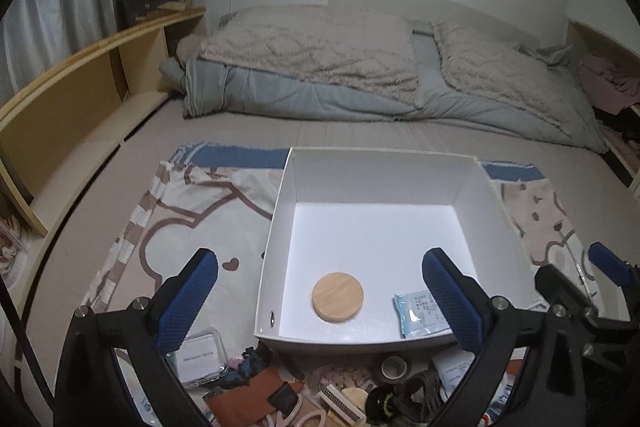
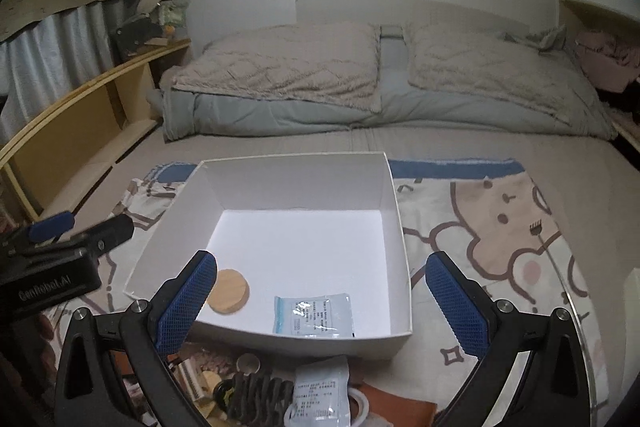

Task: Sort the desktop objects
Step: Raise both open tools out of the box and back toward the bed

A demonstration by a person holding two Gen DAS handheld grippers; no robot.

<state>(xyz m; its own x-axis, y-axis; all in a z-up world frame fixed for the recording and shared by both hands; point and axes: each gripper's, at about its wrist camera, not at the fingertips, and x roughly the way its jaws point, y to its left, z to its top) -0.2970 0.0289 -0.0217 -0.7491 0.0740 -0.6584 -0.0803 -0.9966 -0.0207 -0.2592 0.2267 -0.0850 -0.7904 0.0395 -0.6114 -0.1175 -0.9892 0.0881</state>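
We are holding both tongs, left tongs (image 1: 320, 295) and right tongs (image 2: 322, 295), spread apart and empty over the white box (image 1: 276, 227) containing a wooden disc (image 1: 338, 298) and a packet (image 2: 314, 315).

"GenRobot.AI" on left tongs (image 2: 52, 231) body

White box (image 2: 394, 227) open-topped, floor mostly bare beyond wooden disc (image 2: 229, 291) and sachet (image 2: 314, 315), clutter pile (image 1: 320, 387) crowding its near wall
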